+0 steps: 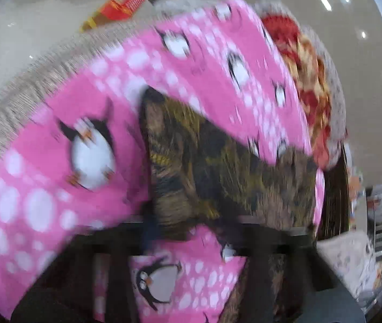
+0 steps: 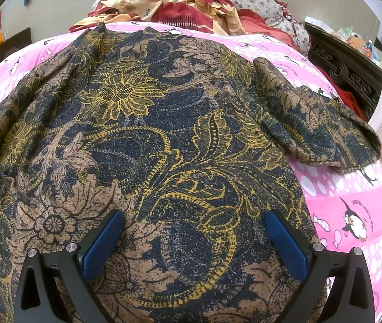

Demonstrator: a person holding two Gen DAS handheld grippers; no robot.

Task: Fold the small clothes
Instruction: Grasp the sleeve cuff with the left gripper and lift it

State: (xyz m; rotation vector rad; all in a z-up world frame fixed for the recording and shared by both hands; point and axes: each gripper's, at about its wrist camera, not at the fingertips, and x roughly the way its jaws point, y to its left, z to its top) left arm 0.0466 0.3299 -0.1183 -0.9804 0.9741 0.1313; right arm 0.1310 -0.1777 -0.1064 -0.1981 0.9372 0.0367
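One soft, limp floral garment [image 2: 147, 134] lay spread on the pink penguin bedsheet [image 2: 352, 202], best gripped at its hem, under the right gripper [image 2: 195, 228] with fingers [image 2: 102, 245] wide; left finger state could not be told.

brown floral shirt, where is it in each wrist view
Left wrist: the shirt sits centre to lower right, blurred, with pink around it.
Right wrist: the shirt fills most of the picture, spread flat, one sleeve out to the right.
Shared landmark: the pink penguin sheet under it.
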